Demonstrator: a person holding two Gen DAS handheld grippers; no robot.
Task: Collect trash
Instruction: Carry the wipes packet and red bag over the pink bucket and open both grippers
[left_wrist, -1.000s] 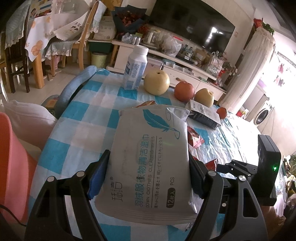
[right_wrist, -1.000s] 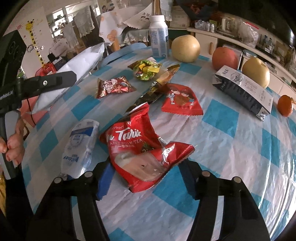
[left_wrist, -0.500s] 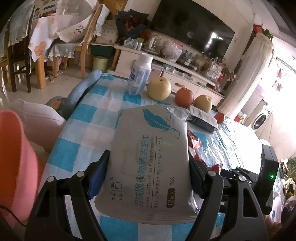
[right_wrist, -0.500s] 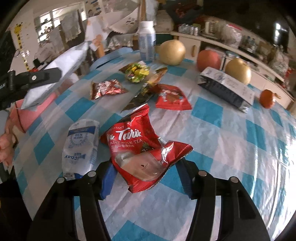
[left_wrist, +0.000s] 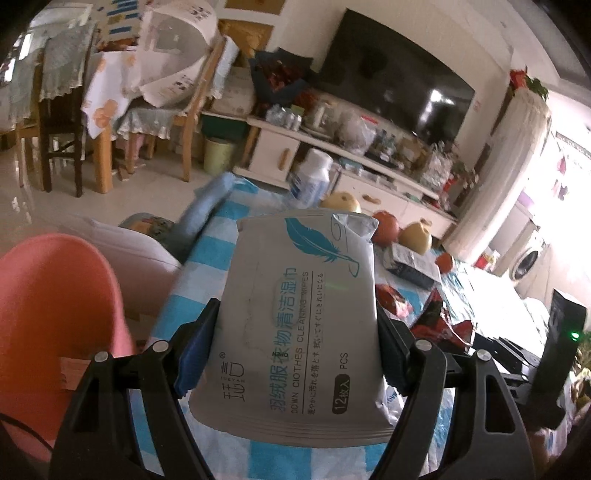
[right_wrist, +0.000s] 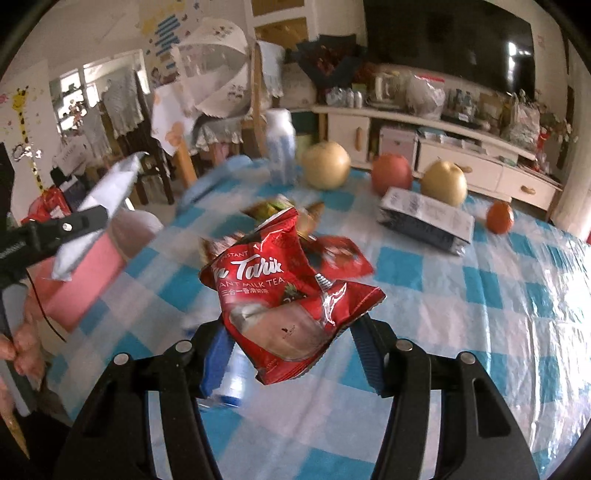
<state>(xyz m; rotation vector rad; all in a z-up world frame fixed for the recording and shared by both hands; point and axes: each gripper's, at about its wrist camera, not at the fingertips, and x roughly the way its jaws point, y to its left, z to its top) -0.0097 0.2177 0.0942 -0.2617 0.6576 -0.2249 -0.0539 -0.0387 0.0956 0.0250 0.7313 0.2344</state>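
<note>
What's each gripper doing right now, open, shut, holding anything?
Left gripper: shut on the grey wipes pack, held above the table.
Right gripper: shut on the red milk tea packet, lifted off the checked tablecloth.

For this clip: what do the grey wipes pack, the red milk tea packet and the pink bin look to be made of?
Grey wipes pack: probably soft plastic film with a matte finish; it creases and shows no glare.
Red milk tea packet: glossy plastic or foil laminate, judging by bright highlights and crinkles.
Pink bin: likely smooth moulded plastic, with an even colour and a rounded rim.
</note>
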